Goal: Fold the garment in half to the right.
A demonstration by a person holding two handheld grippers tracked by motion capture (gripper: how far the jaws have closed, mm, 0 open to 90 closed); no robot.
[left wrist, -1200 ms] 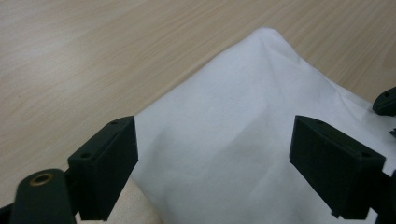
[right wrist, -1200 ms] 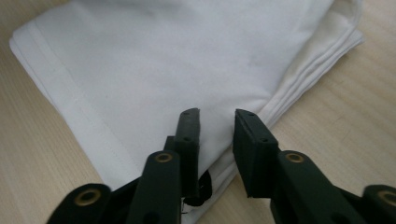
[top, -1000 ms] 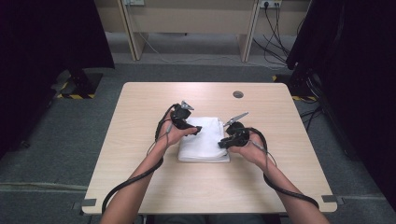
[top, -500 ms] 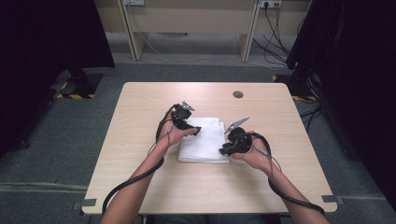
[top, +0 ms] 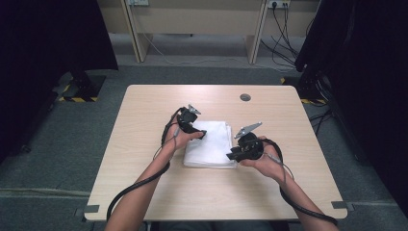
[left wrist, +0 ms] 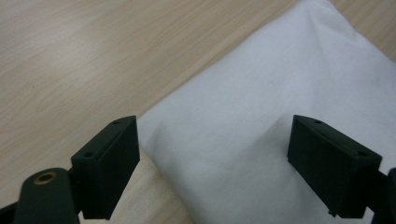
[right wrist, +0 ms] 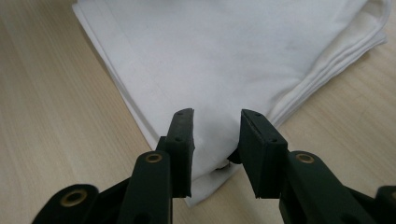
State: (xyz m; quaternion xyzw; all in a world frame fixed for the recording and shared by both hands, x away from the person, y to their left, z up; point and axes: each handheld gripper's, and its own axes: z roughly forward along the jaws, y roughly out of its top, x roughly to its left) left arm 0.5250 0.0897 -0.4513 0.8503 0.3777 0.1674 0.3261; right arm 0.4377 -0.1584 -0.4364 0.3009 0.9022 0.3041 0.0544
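Observation:
A folded white cloth (top: 211,144) lies in the middle of the wooden table (top: 144,110). My left gripper (top: 199,134) rests at the cloth's far left part, jaws wide open. In the left gripper view the cloth (left wrist: 261,116) spreads between and below the left gripper (left wrist: 215,158). My right gripper (top: 232,155) is at the cloth's near right corner. Its jaws have just been opening. In the right gripper view that corner of the cloth (right wrist: 233,46) sits loosely in the gap of the right gripper (right wrist: 215,126), whose pads stand a little apart from it.
A round cable hole (top: 245,97) lies in the table top at the far right. Black curtains (top: 365,72) hang on both sides, and a desk frame with cables (top: 192,29) stands behind. Cables trail from both grippers along the forearms.
My right gripper has drawn back slightly toward the near right, and its jaws have widened around the cloth's corner. The left gripper has stayed in place.

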